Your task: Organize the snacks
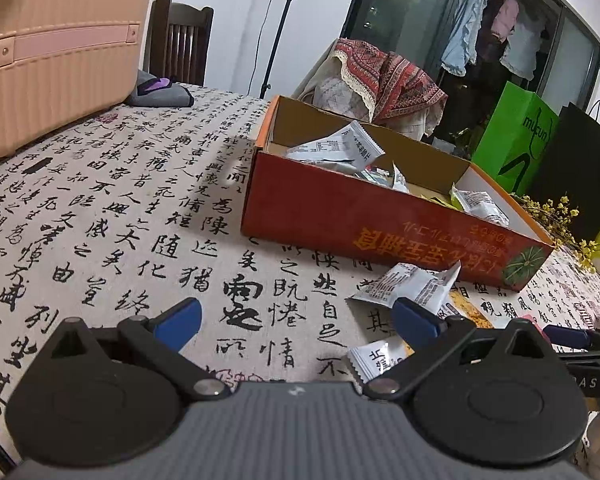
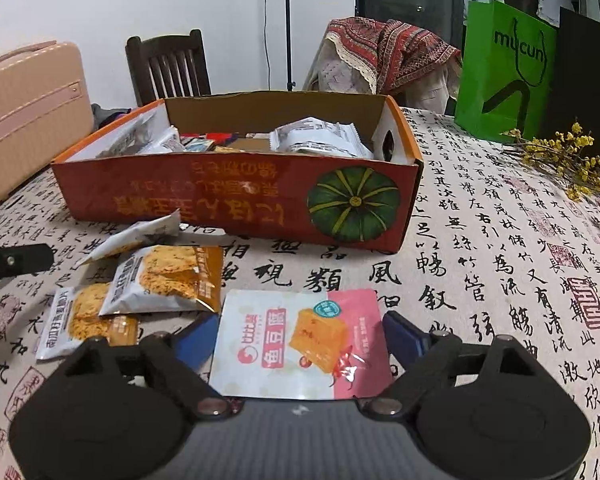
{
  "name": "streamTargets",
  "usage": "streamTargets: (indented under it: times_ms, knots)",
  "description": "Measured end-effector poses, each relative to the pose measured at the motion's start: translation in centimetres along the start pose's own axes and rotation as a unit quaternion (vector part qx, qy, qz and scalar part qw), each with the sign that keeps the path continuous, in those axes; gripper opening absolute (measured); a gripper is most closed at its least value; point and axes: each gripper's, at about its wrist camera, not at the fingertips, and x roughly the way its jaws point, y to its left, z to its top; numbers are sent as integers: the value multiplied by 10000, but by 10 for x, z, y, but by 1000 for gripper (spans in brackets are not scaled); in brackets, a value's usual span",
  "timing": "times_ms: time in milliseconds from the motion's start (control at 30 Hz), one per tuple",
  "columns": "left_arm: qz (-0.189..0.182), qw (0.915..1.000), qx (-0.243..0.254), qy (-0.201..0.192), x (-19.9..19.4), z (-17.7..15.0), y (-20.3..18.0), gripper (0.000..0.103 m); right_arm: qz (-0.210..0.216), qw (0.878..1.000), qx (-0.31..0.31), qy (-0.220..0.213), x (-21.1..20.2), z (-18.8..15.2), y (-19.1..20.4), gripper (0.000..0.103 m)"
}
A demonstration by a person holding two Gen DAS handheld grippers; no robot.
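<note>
**Pink pouch lies between my right fingers**

Calligraphy cloth covers the tabletop [image 2: 480, 240], where I see the red box [image 2: 236, 196] of packets. Nearer me, the pink-and-white pouch [image 2: 300, 344] lies flat between my right gripper's [image 2: 300, 338] spread fingers [image 2: 404, 332], blue pads just beside its edges, not visibly pressing. My left gripper [image 1: 296, 320] hangs released over bare cloth, a white packet [image 1: 404, 286] beside its right finger.

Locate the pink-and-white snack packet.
In the right wrist view, the pink-and-white packet lies flat on the tablecloth between the right gripper fingers, before the red box.
</note>
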Motion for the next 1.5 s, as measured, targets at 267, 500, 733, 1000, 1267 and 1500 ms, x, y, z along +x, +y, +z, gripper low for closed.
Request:
streamTargets:
  times_ms: [267, 500, 733, 1000, 1267, 1500]
  knots:
    - [15, 10000, -41, -13, 0, -1, 1, 103, 104, 9998, -1, -183, -11, -5, 1, 48]
    - [48, 10000, -28, -25, 0, -1, 0, 103, 127, 9992, 122, -354, -15, -11, -1, 42]
    - [246, 9994, 225, -80, -6, 1, -12, 103, 259, 9964, 486, -649, -25, -13, -13, 29]
    - [156, 9977, 599, 280, -5, -8, -47, 103, 332, 9909, 732, -1083, -39, -18, -22, 7]
    - [121, 9950, 871, 464, 5, -15, -84, 103, 520, 9848, 940, -1363, -48, -20, -31, 7]
    - [699, 9902, 1045, 614, 26, -24, -107, 103, 632, 9835, 914, -1428, -51, -22, -30, 7]
